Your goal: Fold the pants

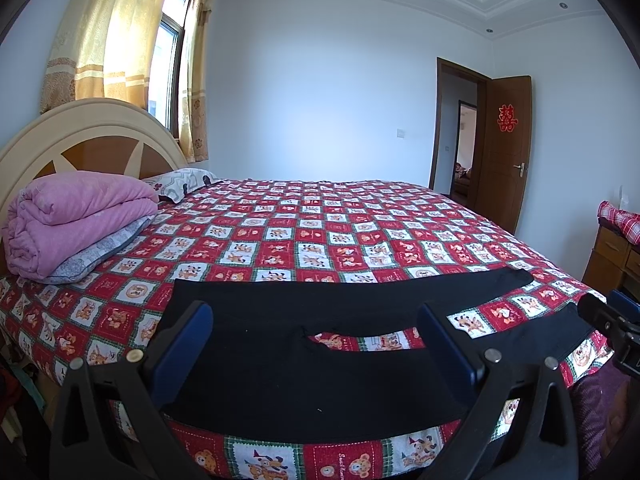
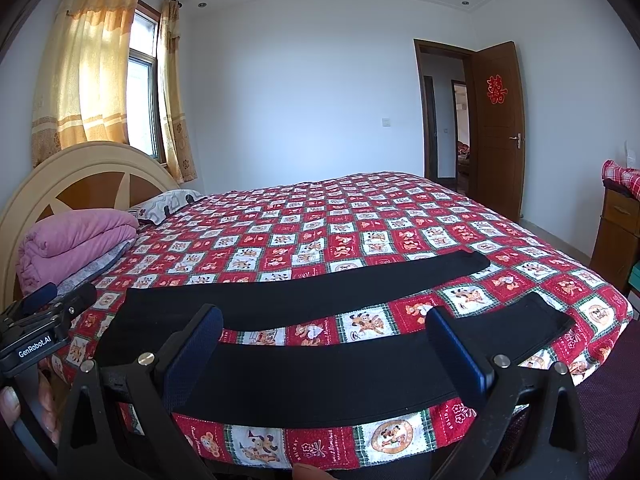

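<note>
Nearest, the left gripper (image 1: 316, 344) and the right gripper (image 2: 324, 346) each hover over the near edge of the bed (image 1: 280, 240), both with jaws spread wide and nothing between the blue pads. Under them one pair of black pants (image 1: 304, 376) lies flat on the red-and-white cartoon-print bedspread (image 2: 360, 240), along the near edge. Its waist is at the left and its two legs run to the right, slightly parted so a strip of bedspread shows between them.

Further back on the left sit one folded pink quilt (image 1: 76, 216) on a grey pillow (image 1: 92, 256), and a second patterned pillow (image 1: 180, 182) by the cream and brown headboard (image 1: 88, 140). At the right stands one wooden cabinet (image 2: 620, 232) with red checked cloth (image 2: 624, 178) on top.

Farthest are one window (image 1: 168, 60) with two yellow curtains (image 1: 112, 32), a plain white wall (image 1: 320, 100) and one open brown door (image 1: 504, 152) bearing a red paper ornament (image 1: 507, 118)
</note>
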Demonstrator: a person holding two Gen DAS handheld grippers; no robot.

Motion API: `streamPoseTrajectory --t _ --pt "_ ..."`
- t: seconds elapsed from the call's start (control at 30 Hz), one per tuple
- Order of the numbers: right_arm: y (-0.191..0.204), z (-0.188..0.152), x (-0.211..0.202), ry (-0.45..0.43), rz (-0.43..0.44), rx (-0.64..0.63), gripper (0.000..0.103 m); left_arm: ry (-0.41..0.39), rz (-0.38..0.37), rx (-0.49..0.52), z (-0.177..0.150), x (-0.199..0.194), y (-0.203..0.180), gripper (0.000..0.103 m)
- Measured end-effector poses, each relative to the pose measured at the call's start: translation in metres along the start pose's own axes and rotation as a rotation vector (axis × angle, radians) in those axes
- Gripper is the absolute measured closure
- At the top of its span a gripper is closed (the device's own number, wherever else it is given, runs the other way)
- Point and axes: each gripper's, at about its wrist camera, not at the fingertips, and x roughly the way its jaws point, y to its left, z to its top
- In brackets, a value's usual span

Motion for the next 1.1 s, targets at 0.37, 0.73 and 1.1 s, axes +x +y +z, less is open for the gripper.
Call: streamPoseTrajectory --t 0.37,0.73,1.1 --pt "-0.001 -0.005 0.007 0.018 -0.016 -0.005 0.001 0.030 0.001 -0.002 -0.014 0.009 -0.009 0.000" --pt "-0.009 -0.020 0.046 0.085 -0.098 -0.052 0.001 0.145 0.002 -0.011 -0.034 0.061 0.007 0.000" --pt "-0.041 -0.035 0.114 0.233 -0.186 -0.084 0.001 0.279 0.135 -0.008 -0.032 0.162 0.076 0.000"
